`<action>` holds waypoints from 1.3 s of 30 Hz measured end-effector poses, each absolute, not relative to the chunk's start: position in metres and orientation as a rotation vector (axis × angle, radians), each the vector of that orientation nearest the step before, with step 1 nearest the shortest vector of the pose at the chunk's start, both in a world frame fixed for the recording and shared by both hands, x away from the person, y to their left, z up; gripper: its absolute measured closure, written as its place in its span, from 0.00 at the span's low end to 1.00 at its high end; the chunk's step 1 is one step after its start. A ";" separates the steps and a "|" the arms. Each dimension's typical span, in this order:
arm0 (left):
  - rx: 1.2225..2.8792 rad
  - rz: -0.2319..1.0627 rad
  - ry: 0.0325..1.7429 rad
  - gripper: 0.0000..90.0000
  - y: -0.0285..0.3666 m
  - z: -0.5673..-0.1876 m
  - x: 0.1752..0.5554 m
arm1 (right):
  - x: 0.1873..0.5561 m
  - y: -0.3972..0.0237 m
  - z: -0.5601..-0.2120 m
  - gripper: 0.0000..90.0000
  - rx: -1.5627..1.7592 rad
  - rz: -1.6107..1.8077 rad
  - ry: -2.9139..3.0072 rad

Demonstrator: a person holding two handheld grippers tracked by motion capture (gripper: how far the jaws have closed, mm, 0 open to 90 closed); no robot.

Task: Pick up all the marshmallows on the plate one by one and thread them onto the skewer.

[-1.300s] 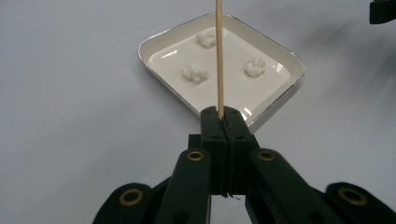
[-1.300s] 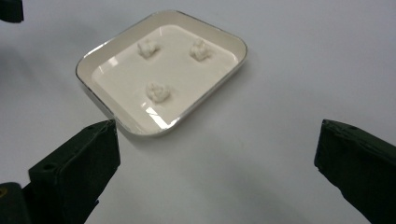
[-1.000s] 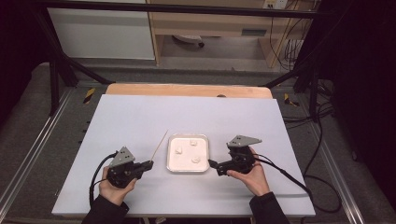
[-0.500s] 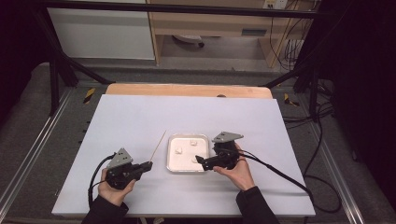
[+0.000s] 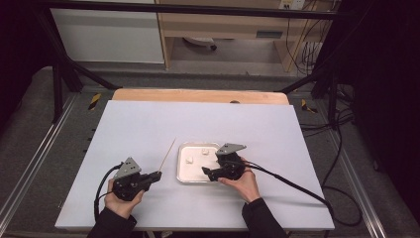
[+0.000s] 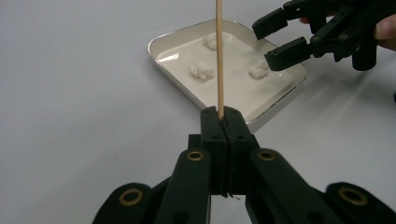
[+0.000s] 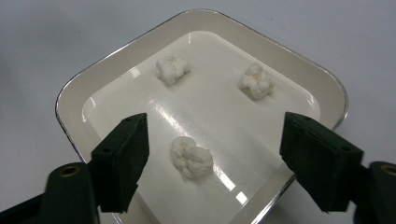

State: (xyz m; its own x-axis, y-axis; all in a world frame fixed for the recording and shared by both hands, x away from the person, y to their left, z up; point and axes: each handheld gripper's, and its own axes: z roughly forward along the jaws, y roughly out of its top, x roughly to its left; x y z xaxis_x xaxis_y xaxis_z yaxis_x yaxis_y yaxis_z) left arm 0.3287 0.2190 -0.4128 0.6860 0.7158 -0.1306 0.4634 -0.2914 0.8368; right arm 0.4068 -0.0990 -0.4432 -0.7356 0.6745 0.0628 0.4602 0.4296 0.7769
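My left gripper [image 6: 219,122] is shut on the lower end of a thin wooden skewer [image 6: 218,56], which points away toward the tray. It rests at the front left of the table [image 5: 157,174], and the skewer [image 5: 167,154] slants up to the tray's corner. The shallow white tray [image 7: 74,93] holds three white fluffy lumps. My right gripper [image 7: 217,140] hangs low over the tray's near side, open. Its jaws have just been closing, and the nearest lump [image 7: 190,157] lies between them untouched. That same gripper [image 5: 207,172] stands over the tray [image 5: 184,176].
Two other lumps [image 7: 171,69] [image 7: 256,81] sit farther in the tray. The pale table top [image 5: 138,124] spreads wide behind and to both sides. A wooden strip [image 5: 198,95] runs along its far edge. The right gripper's cable [image 5: 292,186] trails to the right.
My right gripper has moved left from beside the tray to over its near side and come lower, with its jaws narrower. The left gripper and skewer have stayed put.
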 end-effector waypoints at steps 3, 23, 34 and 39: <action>1.948 0.331 0.912 0.99 0.218 -0.413 0.328 | 0.405 -0.097 -0.447 0.43 0.974 1.189 2.432; 1.962 0.328 0.905 0.98 0.216 -0.414 0.329 | 0.404 -0.094 -0.456 0.76 0.904 1.182 2.479; 1.963 0.328 0.898 0.98 0.214 -0.414 0.328 | 0.404 -0.095 -0.452 0.83 0.920 1.210 2.496; 1.964 0.326 0.883 0.98 0.211 -0.414 0.327 | 0.402 -0.102 -0.434 0.84 0.911 1.287 2.456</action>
